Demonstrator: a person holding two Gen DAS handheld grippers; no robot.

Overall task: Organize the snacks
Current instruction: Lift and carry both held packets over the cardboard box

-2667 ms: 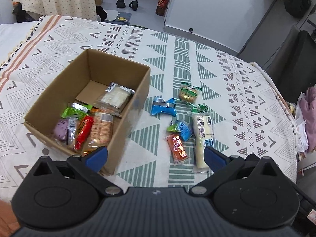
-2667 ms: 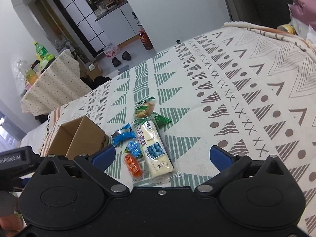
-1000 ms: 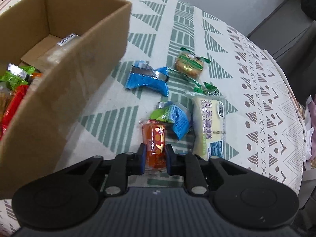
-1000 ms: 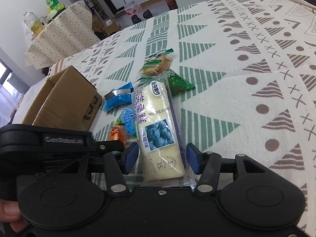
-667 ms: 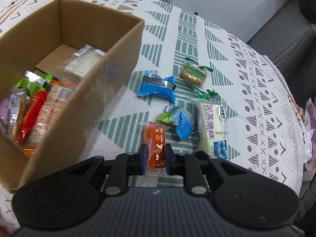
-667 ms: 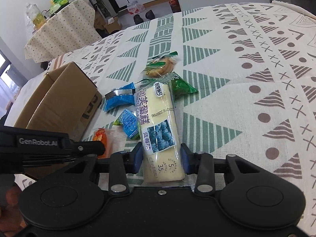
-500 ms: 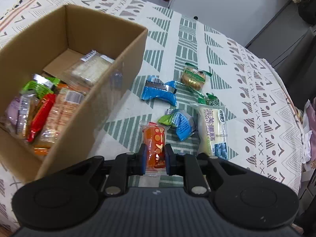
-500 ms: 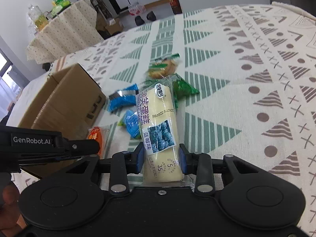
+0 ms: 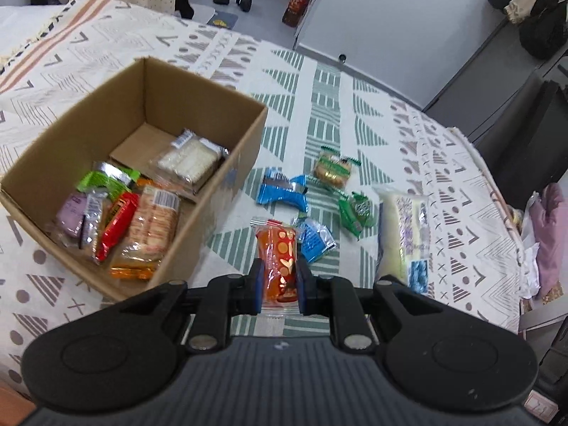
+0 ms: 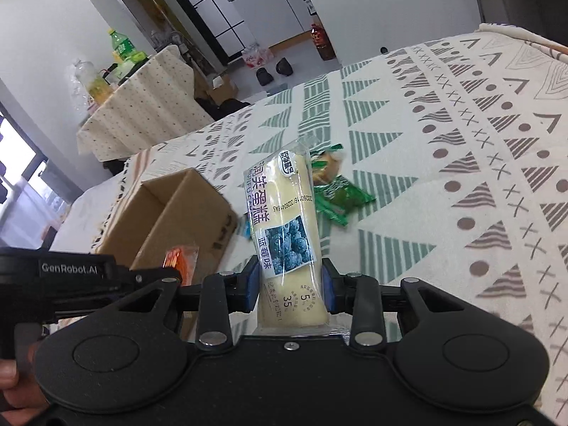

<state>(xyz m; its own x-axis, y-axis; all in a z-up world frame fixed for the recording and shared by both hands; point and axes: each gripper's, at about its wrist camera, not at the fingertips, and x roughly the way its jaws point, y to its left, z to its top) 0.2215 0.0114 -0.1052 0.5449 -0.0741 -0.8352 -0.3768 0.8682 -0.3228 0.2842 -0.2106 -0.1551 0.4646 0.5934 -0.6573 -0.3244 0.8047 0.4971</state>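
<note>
Both grippers carry snacks toward the box.
The left gripper (image 9: 278, 284) pinches the orange packet (image 9: 278, 254), the right gripper (image 10: 288, 284) clamps the blueberry cake (image 10: 284, 227); the cardboard box (image 9: 227, 177) sits left, ready for drops.

A cardboard box (image 9: 198, 191) is set on the patterned cloth (image 9: 443, 163), at the left in the left wrist view. Several wrapped snacks are held inside it: a cracker pack (image 9: 151, 227) near the front, a pale wafer pack (image 9: 188, 159) behind that, and smaller packets (image 9: 88, 213) to the left. To the right of the box, loose snacks are spread on the cloth: a twisted wrapper (image 9: 284, 191) nearest the box, a round biscuit pack (image 9: 333, 170) behind and right of it, a small packet (image 9: 356, 211) further right, and another small packet (image 9: 316, 241) nearer the camera. A jelly packet (image 9: 278, 259) is clamped between the fingers of the left gripper (image 9: 278, 289), before these. A long cake pack (image 10: 284, 227) is clamped in the right gripper (image 10: 289, 289), raised above the cloth, right of the box.
</note>
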